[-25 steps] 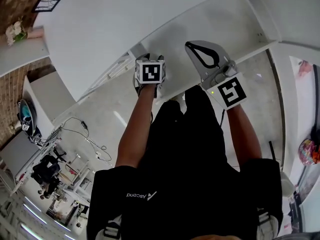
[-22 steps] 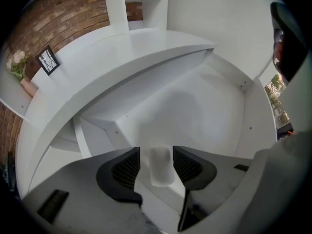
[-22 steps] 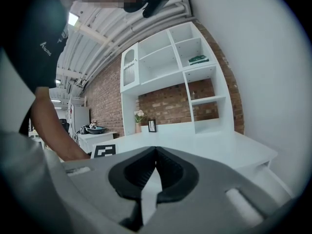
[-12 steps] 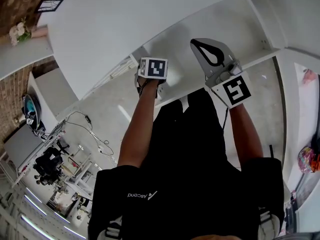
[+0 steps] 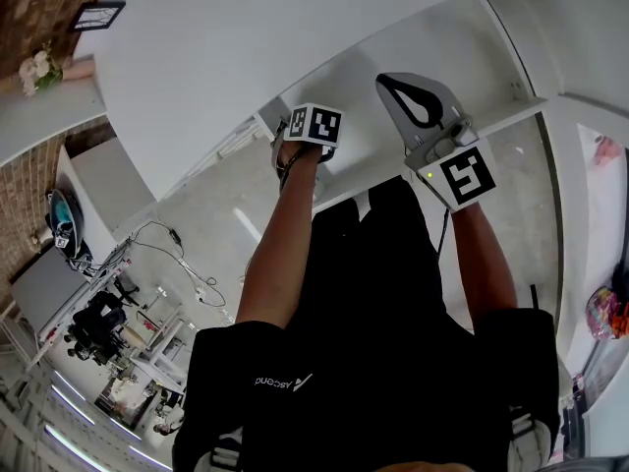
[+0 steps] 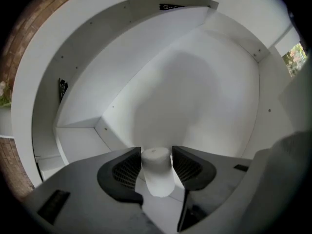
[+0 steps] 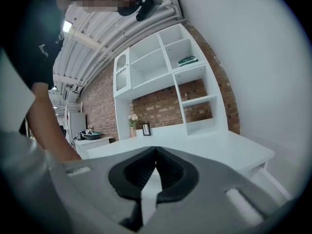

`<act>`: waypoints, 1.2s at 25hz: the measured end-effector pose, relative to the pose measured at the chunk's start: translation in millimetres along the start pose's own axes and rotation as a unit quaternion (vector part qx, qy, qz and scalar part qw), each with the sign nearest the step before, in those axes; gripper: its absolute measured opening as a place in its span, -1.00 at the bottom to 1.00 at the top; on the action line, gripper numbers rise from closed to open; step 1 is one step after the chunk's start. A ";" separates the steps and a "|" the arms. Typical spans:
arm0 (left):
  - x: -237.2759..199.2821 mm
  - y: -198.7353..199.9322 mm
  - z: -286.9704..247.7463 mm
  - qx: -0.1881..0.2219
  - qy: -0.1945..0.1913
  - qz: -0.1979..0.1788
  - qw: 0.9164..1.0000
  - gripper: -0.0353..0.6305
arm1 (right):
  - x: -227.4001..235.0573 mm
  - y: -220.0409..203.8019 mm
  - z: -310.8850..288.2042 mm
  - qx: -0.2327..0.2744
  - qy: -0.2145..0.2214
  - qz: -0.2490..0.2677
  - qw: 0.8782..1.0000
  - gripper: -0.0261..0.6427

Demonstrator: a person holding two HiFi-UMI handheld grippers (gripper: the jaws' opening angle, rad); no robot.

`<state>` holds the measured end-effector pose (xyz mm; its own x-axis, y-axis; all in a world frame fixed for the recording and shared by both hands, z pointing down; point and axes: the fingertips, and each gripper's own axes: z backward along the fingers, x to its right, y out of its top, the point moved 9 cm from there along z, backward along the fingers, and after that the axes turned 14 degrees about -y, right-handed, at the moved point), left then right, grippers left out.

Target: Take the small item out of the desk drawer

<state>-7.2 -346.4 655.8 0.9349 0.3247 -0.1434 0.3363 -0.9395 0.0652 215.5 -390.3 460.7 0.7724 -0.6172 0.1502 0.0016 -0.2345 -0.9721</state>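
A small white cylinder [image 6: 156,172] stands upright between the jaws of my left gripper [image 6: 156,153], which is shut on it. Past the jaws lies the pale inside of the open white desk drawer [image 6: 195,91], with its side wall [image 6: 78,116] at the left. In the head view only the left gripper's marker cube [image 5: 315,124] shows, at the drawer's near left corner; its jaws and the cylinder are hidden beneath it. My right gripper [image 5: 385,82] hangs over the drawer [image 5: 462,47], shut with nothing in it. In the right gripper view its tips [image 7: 156,152] touch.
The white desk top [image 5: 216,57] spreads above the drawer at the upper left. A white shelf unit [image 7: 165,77] stands against a brick wall, with a small frame [image 7: 146,129] and flowers [image 7: 132,123]. Cables [image 5: 177,264] lie on the floor at the left.
The left gripper has moved up and a little to the right, further over the drawer's corner. The right gripper has barely shifted.
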 end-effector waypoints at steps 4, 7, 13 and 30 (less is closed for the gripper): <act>2.7 0.3 -3.6 -0.004 -0.002 -0.003 1.000 -0.40 | 10.7 -3.1 3.8 0.001 -0.013 -0.006 1.000 -0.92; 2.4 1.9 -3.0 -0.005 -0.009 -0.004 1.000 -0.42 | 17.4 -4.7 4.8 0.001 -0.019 -0.012 1.000 -0.92; 0.6 0.5 12.3 0.036 -0.037 0.015 0.999 -0.42 | 16.1 -3.4 0.1 0.001 -0.014 -0.011 1.000 -0.92; 4.3 -38.6 118.7 0.293 -0.123 0.014 0.948 -0.42 | -65.5 18.5 -4.5 -0.004 0.015 0.033 0.999 -0.92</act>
<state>-29.6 -321.7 535.5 0.8634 0.3316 -0.3804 0.1238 -0.8699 -0.4774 162.1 -357.5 433.7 0.7514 -0.6534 0.0915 -0.0532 -0.1983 -0.9787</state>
